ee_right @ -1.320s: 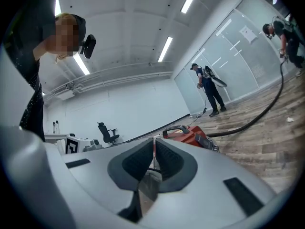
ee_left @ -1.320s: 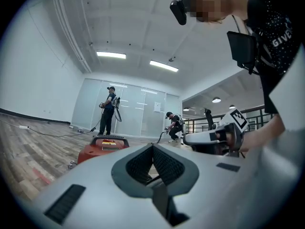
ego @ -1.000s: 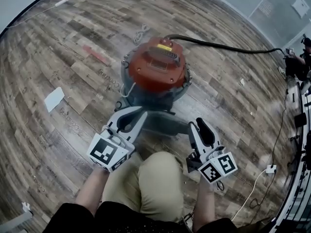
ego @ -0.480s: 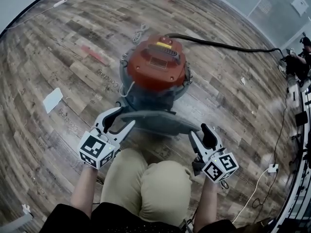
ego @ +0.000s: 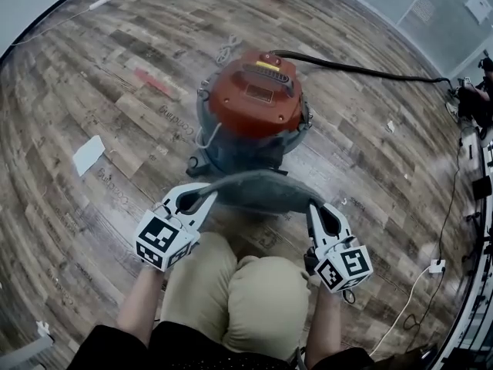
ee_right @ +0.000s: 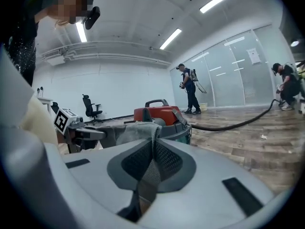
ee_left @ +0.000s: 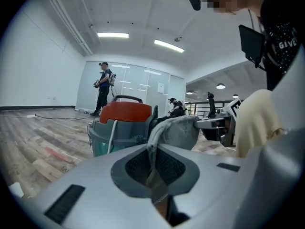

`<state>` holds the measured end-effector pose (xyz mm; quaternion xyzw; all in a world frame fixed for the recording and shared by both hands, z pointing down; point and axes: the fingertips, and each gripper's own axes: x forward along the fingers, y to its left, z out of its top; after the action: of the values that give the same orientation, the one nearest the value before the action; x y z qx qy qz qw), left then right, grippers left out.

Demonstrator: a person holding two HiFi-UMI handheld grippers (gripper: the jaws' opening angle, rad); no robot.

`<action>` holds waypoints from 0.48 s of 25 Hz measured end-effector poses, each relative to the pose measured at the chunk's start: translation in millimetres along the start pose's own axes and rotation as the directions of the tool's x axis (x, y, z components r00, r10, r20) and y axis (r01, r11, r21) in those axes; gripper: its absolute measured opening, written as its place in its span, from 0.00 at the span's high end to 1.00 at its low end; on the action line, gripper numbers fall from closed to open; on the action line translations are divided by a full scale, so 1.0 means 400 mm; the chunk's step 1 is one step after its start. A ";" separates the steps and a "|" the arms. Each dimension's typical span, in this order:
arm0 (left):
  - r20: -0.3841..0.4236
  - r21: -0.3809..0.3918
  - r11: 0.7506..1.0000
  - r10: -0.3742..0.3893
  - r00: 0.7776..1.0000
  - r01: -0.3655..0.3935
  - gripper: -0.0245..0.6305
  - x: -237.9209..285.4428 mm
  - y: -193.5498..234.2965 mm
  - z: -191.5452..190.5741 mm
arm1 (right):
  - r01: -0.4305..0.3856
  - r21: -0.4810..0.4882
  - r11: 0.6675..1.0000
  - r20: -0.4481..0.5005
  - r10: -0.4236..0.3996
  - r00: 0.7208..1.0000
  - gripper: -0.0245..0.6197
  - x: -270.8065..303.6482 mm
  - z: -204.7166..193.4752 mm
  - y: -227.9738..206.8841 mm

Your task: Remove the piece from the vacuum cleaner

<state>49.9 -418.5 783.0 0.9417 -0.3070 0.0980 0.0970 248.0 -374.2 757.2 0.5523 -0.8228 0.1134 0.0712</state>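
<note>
Claws closing on both sides: the left claw (ego: 199,199) and the right claw (ego: 317,208) are each clamping down, pinching one end of the grey cloth piece (ego: 254,190) between their pads. A second ago both claws were sitting lower, by the base of the vacuum cleaner (ego: 256,102); now the cloth is hanging stretched between them, just in front of the tub, above the floor (ego: 115,99) and near the knees (ego: 246,284). Whether its far edge is touching the base I cannot tell. Judgement: the piece is coming free, and removal is nearing its end
</note>
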 end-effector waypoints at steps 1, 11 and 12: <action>0.005 -0.001 1.000 -0.006 1.000 0.006 0.93 -0.004 -0.006 0.001 | 0.000 -0.013 1.000 0.002 0.000 1.000 0.92 -0.008 -0.003 0.007; 0.048 0.024 0.999 -0.033 0.998 0.032 0.93 -0.046 -0.050 0.018 | 0.015 -0.022 1.000 0.014 -0.014 1.000 0.93 -0.055 -0.009 0.045; 0.050 0.020 0.999 -0.034 0.998 0.033 0.93 -0.051 -0.054 0.016 | 0.014 -0.022 1.000 0.015 -0.013 1.000 0.93 -0.060 -0.011 0.051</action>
<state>47.4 -391.7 769.1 0.9497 -0.2927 0.0754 0.0817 238.3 -344.4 753.6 0.5579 -0.8208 0.0996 0.0719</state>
